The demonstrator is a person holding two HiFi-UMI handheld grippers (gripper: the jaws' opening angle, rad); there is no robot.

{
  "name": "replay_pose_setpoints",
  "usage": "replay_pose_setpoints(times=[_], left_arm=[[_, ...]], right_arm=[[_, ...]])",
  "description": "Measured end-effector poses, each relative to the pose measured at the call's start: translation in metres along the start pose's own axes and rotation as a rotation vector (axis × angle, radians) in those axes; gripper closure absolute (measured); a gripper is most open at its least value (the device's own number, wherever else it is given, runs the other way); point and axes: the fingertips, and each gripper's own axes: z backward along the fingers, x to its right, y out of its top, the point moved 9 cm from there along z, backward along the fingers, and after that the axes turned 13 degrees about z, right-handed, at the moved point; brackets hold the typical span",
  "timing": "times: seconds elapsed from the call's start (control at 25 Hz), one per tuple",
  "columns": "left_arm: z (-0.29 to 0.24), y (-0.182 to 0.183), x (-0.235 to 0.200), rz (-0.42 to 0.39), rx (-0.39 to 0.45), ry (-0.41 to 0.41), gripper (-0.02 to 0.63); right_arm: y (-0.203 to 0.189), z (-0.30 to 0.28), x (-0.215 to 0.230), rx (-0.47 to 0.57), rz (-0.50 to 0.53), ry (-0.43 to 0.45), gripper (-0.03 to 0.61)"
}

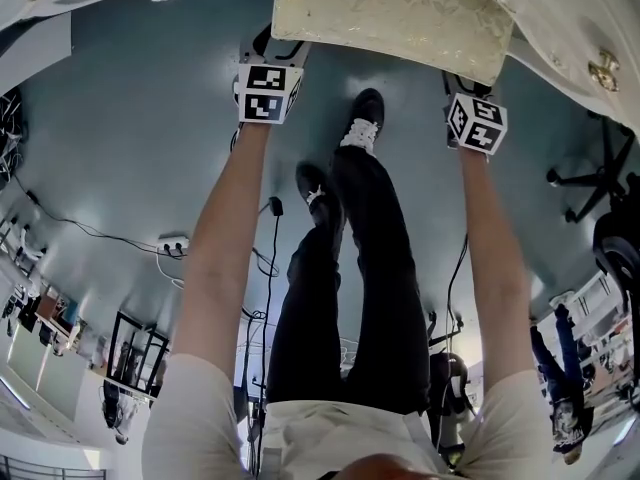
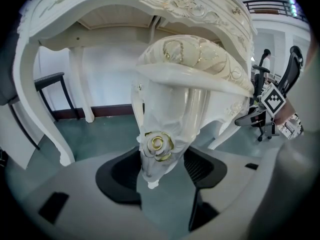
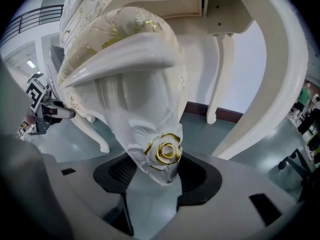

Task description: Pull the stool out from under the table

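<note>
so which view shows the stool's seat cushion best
The head view: it looks down on the gold-patterned seat cushion of the stool, showing its top face. The left gripper view and right gripper view each catch only one bulging end of it, from the side.

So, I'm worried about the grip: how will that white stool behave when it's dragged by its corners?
Probably stiff: the stool looks carved and solid, so it should move as one piece. Its glossy corners, clamped by the left gripper and right gripper, may be slippery. With grips on both sides, it likely slides on the smooth floor rather than tipping.
</note>
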Motion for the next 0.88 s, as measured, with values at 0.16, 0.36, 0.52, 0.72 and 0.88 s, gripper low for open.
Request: replay_pose_setpoints(times=[0.16,0.36,0.52,0.72,0.88], left_arm=[[0.013,-0.008,0.002,-0.007,-0.014,-0.005,0.339],[0.031,-0.030,0.003,-0.001,-0.017,-0.001,0.339],[0.046,-0.047,0.005,0.004,-0.030,0.001,0.339],[0.066,-0.066,0.014,0.013,-0.048,0.006,0.339],[0.081,-0.083,0.020,0.021,-0.058,0.011,0.339]], right_arm=[[-0.006,0.012,-0.009,-0.003,-0.003,0.001,0.302],[-0.025,0.024,-0.028,-0.010,-0.005,0.011,0.302],[-0.038,0.036,-0.043,-0.018,-0.004,0.016,0.302],[-0.057,0.053,-0.055,-0.028,-0.003,0.024,0.302],[-0.071,0.065,-0.067,-0.031,0.000,0.029,0.302]])
